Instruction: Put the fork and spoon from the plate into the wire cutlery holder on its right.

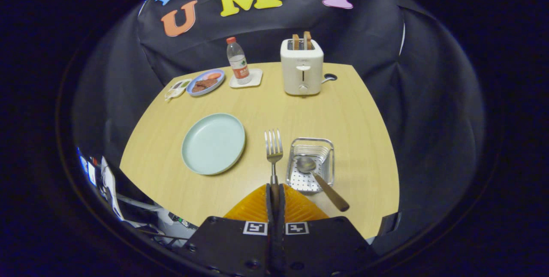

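Presently: gripper (275,191), jaws clenched on the fork (273,150) by its handle, tines pointing ahead and held above the tabletop (343,105) between the plate (213,143) and the holder (311,164). Plate: bare, left of the fork. Holder: wire basket just right of the tines, spoon (319,178) already in it, bowl down on the perforated floor, handle leaning out over the near rim. Remaining, by judgement: carry the fork right and lower it into the holder. Hazards: the fork is gripped at the handle's end only, so it may pivot or slip in the jaws during the swing; tines may catch the wire rim and tip or drag the light holder; the jutting spoon handle sits close to the approach path and may be knocked out. Beyond: toaster (302,67), bottle (238,60), food dish (207,82).
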Available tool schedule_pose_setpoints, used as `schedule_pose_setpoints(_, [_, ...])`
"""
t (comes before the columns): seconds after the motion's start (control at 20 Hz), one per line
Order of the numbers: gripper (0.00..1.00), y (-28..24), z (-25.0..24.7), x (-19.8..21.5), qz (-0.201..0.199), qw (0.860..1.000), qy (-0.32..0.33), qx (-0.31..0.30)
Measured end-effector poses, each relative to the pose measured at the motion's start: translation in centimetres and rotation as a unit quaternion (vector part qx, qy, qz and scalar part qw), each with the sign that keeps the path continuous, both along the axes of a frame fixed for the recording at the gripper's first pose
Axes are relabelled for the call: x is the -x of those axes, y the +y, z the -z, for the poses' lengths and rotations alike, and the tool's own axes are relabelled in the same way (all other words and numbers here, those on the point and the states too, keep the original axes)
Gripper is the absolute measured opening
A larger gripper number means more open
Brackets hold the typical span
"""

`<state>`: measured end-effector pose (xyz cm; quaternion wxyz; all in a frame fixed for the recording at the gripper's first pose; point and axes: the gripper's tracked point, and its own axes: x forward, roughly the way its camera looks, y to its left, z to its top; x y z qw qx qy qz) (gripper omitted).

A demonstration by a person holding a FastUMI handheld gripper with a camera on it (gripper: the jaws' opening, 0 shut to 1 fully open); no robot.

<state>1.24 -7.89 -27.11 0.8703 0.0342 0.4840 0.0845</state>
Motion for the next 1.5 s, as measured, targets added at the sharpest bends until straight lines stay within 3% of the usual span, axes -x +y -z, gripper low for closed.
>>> schedule_pose_setpoints(0.5, [0.00, -2.2, -0.3, 1.4, -0.024, 0.993, 0.112, -0.005])
schedule_pose_setpoints(0.75, [0.01, -3.0, -1.1, 0.2, -0.007, 0.989, 0.147, 0.031])
schedule_pose_setpoints(1.0, [0.01, -2.7, -0.2, 0.3, 0.015, 0.977, 0.208, 0.030])
schedule_pose_setpoints(1.5, [0.04, -2.5, 1.2, -1.2, 0.041, 0.967, 0.248, 0.030])
